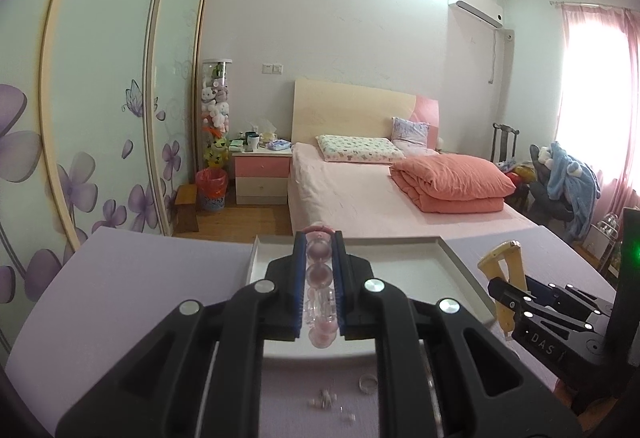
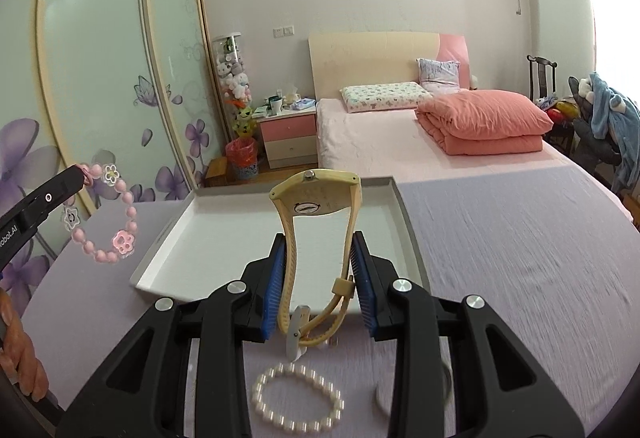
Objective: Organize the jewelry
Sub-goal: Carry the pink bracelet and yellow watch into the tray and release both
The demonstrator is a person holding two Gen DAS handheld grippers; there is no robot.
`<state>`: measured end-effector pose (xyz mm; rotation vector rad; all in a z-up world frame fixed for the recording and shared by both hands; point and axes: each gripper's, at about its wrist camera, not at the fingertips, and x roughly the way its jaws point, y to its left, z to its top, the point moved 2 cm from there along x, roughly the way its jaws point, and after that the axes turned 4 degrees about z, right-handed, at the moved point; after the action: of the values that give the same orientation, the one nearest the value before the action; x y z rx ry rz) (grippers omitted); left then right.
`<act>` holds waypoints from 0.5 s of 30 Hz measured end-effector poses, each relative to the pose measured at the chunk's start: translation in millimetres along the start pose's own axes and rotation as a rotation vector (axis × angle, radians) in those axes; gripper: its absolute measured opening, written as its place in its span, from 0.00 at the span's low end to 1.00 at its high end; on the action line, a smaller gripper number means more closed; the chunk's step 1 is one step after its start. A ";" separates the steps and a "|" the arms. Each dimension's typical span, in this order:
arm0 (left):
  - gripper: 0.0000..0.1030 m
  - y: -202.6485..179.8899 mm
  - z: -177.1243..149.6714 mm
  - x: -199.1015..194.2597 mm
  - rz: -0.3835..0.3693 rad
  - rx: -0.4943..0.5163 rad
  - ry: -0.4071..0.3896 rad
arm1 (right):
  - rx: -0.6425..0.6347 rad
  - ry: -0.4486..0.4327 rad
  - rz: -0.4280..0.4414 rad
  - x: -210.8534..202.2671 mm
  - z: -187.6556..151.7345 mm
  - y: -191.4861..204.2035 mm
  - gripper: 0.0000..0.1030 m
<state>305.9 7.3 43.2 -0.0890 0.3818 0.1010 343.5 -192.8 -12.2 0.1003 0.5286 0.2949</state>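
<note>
Jewelry hangs in both tools above the lilac tabletop point(image 2: 520, 258); the left gripper point(image 1: 319, 238) is clamped tight on a pink bead bracelet point(image 2: 110, 214), which dangles in a loop beside the white tray point(image 2: 192, 238); the right gripper point(image 2: 318, 250) squeezes the strap of a cream wristwatch point(image 2: 316, 198), held upright over the tray's near edge. Beneath it a pearl bracelet point(image 2: 298, 398) lies on the table, near a small ring point(image 1: 368, 384).
</note>
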 end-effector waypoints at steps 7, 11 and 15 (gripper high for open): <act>0.13 -3.1 5.1 55.9 0.018 0.001 0.001 | -0.001 0.033 0.011 57.8 14.0 -6.2 0.33; 0.13 -8.7 -4.2 90.0 0.032 0.019 0.030 | 0.013 0.079 0.005 90.0 14.9 -12.7 0.33; 0.13 -12.5 -14.2 118.5 0.042 0.035 0.067 | 0.041 0.157 -0.002 120.8 9.9 -23.6 0.33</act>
<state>411.6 3.0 -13.6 -0.0497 0.4523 0.1328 453.8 -179.0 -65.9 0.1168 0.6903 0.2912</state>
